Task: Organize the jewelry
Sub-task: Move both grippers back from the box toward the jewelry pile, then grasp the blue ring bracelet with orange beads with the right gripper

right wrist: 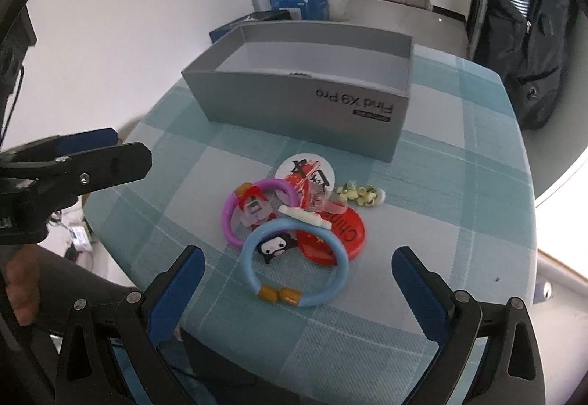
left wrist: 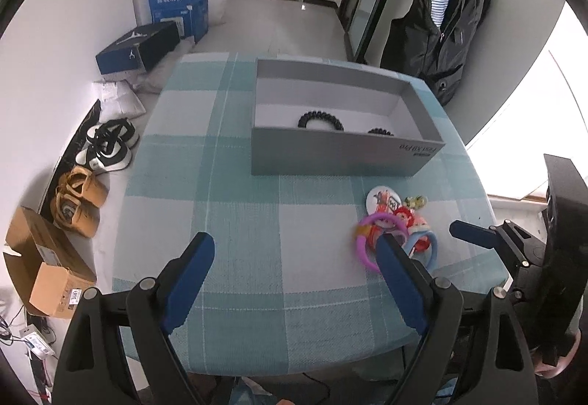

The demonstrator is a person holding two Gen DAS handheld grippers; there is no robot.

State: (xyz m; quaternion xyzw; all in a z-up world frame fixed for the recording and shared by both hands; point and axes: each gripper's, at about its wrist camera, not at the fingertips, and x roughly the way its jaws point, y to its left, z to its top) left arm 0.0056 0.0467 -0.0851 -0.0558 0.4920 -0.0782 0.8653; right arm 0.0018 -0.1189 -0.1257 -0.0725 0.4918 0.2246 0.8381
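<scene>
A pile of jewelry lies on the checked tablecloth (right wrist: 441,221): a blue bracelet (right wrist: 341,258) nearest, a purple bracelet (right wrist: 228,217), a red badge (right wrist: 349,236), a white badge (right wrist: 305,166) and a small yellow-green flower clip (right wrist: 360,193). My right gripper (right wrist: 299,258) is open just above the blue bracelet, one finger on each side of it and touching nothing. My left gripper (left wrist: 294,250) is open over bare cloth, left of the pile (left wrist: 393,228). Behind stands a grey open box (left wrist: 341,155) holding two black coiled hair ties (left wrist: 319,120).
The table is small, and its front and left edges are close to both grippers. Shoes (left wrist: 106,144), cardboard boxes (left wrist: 44,265) and blue boxes (left wrist: 176,8) are on the floor to the left. A dark jacket (left wrist: 441,37) hangs beyond the table on the right.
</scene>
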